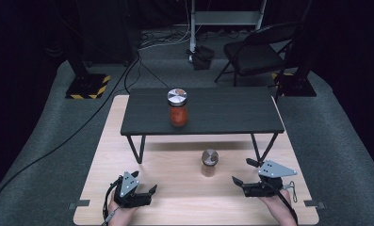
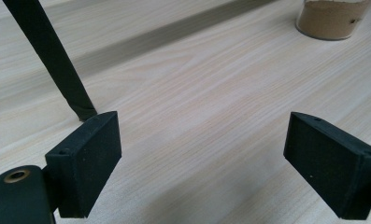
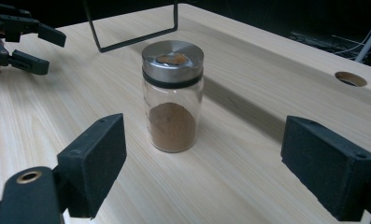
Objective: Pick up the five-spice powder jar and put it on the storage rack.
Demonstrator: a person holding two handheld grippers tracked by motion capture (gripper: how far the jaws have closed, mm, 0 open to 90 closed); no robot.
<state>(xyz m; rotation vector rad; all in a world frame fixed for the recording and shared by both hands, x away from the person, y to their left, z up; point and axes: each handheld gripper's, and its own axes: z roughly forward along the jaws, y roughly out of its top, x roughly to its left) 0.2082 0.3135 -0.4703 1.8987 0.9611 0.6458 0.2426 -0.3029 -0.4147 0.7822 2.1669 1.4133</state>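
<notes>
Pale wood grain runs across the table (image 1: 104, 155), and from the high view a small brown jar (image 1: 209, 163) stands on it in front of a low black shelf (image 1: 201, 113), which carries a red jar (image 1: 177, 107) on top. Right gripper (image 1: 241, 172) sits just beside the brown jar, jaws wide apart and empty; left gripper (image 1: 144, 181) rests well off to the other side, also spread open with nothing in it.

Left gripper view now: blocky matte-black pads over bare wood, a thin black shelf leg (image 2: 52, 56) ahead, and the jar's base (image 2: 330, 18) up in the corner, tan powder inside.

Right gripper view: there's the target, dead ahead between the open jaws but not yet touched. Round glass, brushed-metal cap with a black band, powder filling roughly the lower half. Glass is slick, so I'd slide in level, centre the pads on the body below the cap, and close squarely. The cap's middle shows an orange spot, possibly a reflection.
</notes>
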